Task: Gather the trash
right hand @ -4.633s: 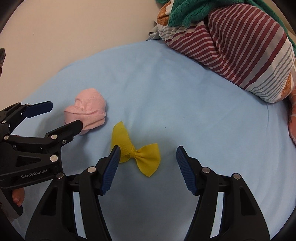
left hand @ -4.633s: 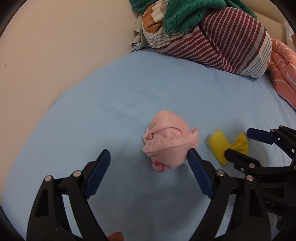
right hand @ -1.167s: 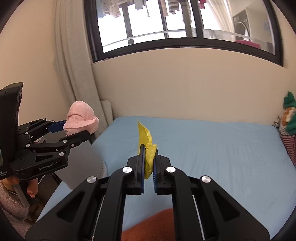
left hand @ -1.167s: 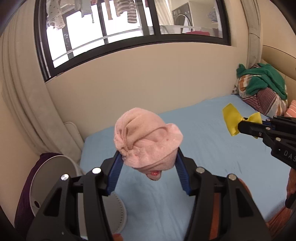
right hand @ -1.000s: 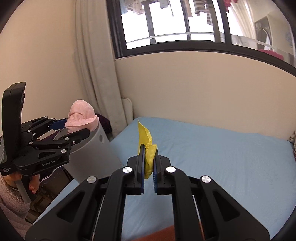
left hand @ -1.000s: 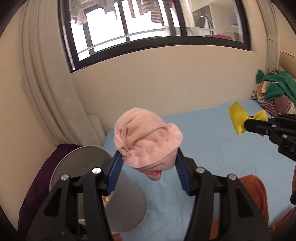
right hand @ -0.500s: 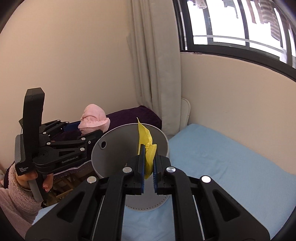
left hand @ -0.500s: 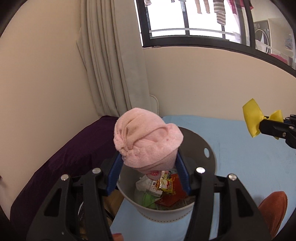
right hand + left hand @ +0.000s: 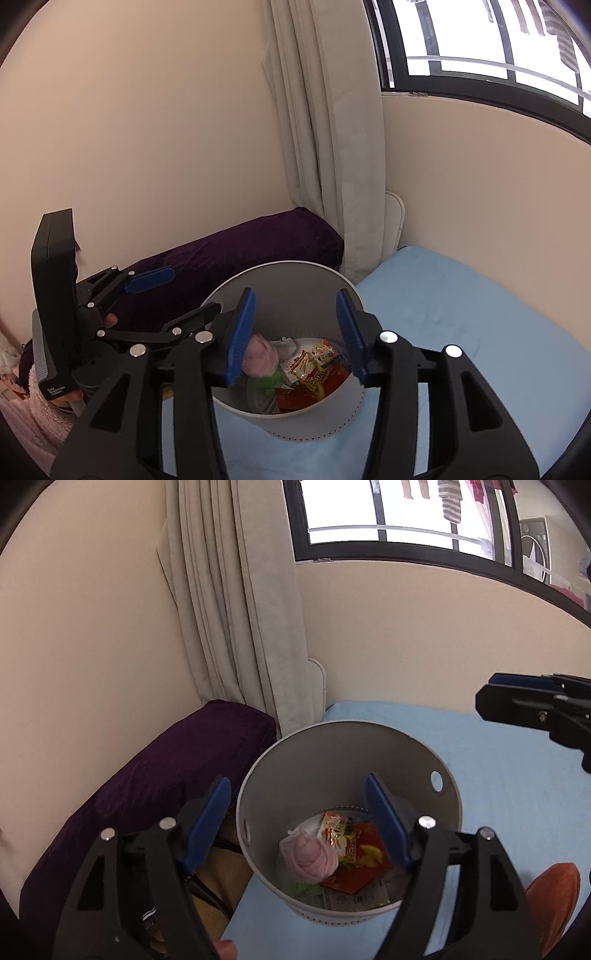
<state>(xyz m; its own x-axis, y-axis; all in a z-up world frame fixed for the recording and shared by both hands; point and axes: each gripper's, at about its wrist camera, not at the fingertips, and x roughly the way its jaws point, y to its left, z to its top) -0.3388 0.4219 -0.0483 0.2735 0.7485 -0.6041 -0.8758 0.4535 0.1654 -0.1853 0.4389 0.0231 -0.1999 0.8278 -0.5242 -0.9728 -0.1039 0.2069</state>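
Blue-padded left tongs (image 9: 297, 812): spread wide and holding nothing, poised directly above the mouth of the bin; judged a release pose, since the load lies below them.
Right tongs (image 9: 295, 325): also parted wide and empty, hanging over the same opening just beside the left pair; from the left wrist view their tips show off to the right, above the bed.
Pink cloth bundle (image 9: 309, 860): lying inside the bin straight beneath the left tongs, resting on the other rubbish.
Yellow piece: a scrap of yellow (image 9: 370, 853) shows among the wrappers under the right finger of the left tongs; whether it is a wrapper or loose trash cannot be told.
Snack wrappers (image 9: 314, 363): red and yellow packets heaped at the bottom, below and between the right tongs.
Grey bin (image 9: 448, 801): round, open-topped, with a small hole in the wall; it stands on the corner of the bed, likely so both tongs reach it without stooping.
Task stage: by my reading the drop is done, and the bed ahead would be checked for more trash.
Bed (image 9: 461, 306): light blue sheet, spreading right of and beyond the tongs.
Purple cushion (image 9: 177, 760): left of the tongs, against the wall.
Curtain (image 9: 332, 147): pale, hanging in the corner beyond the bin.
Window (image 9: 406, 520): dark-framed, far right above, laundry outside.
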